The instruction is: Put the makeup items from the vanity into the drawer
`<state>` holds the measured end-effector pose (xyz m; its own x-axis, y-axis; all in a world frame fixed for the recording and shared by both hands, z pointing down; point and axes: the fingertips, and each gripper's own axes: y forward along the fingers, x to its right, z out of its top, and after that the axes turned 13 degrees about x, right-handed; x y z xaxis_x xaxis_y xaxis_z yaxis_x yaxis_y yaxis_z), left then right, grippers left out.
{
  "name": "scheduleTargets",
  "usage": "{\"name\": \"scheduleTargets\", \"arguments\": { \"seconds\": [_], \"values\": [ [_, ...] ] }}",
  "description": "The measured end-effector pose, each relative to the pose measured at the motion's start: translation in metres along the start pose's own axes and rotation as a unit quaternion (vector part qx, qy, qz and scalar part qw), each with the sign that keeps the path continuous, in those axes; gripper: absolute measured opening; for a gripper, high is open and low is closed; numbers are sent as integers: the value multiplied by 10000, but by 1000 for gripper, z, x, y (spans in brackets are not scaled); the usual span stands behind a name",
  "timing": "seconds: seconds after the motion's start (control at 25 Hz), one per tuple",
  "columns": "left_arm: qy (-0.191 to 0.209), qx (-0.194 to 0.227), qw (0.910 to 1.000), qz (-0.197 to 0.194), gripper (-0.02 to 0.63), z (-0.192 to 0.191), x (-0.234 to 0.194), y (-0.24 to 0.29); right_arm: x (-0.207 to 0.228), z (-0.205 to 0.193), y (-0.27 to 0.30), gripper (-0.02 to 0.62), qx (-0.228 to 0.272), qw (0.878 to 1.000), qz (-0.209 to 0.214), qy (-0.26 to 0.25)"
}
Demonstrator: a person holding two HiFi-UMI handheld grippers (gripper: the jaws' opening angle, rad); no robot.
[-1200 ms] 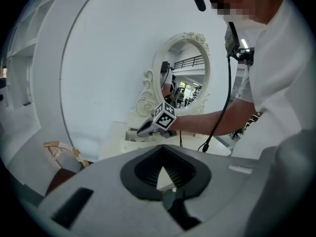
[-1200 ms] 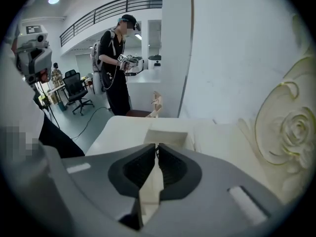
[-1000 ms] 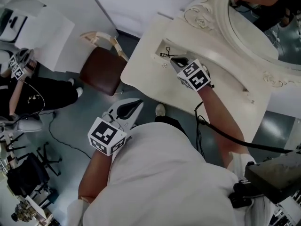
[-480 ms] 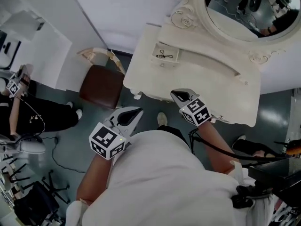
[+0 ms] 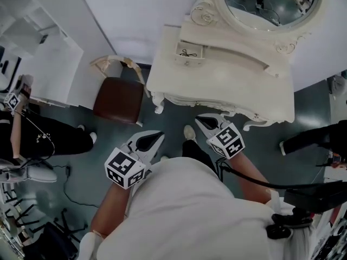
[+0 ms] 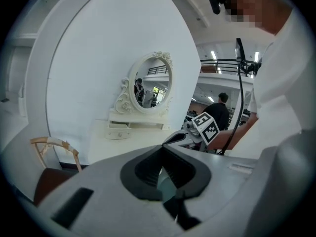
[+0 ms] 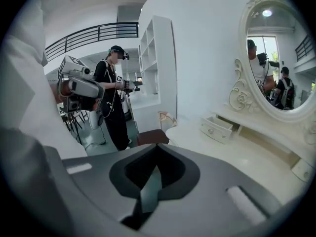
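L gripper (image 5: 157, 135): jaws together, nothing in them, held low by the body.
R gripper (image 5: 201, 121): jaws together too, empty, just short of the surface (image 5: 217, 88) edge.
drawer (image 5: 186, 62): open, back-left of surface, small dark item (image 5: 188, 52) inside.
makeup on surface: none I can spot, looks bare.
risk 1: drawer sticks out, so a reach to shut it could clip the front or the mirror (image 5: 271, 1) frame.
risk 2: chair (image 5: 119, 99) close on L, could bump it if stepping in.
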<state>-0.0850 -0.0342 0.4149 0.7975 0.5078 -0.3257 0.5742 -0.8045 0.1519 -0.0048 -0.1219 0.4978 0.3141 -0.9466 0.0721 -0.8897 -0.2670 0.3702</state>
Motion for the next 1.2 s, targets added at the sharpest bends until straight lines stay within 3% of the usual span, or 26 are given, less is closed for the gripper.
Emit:
{"name": "scheduleTargets", "arguments": {
  "seconds": [0.52,1.2],
  "values": [
    [78,202,9997,-130,-2,-30,40,-67,-105,-18,-24,0,101,9999,45,-104],
    [56,353,9994,44,-2,-41,53,-102,-151,-8,-21,0,154,9985,353,-381]
  ]
}}
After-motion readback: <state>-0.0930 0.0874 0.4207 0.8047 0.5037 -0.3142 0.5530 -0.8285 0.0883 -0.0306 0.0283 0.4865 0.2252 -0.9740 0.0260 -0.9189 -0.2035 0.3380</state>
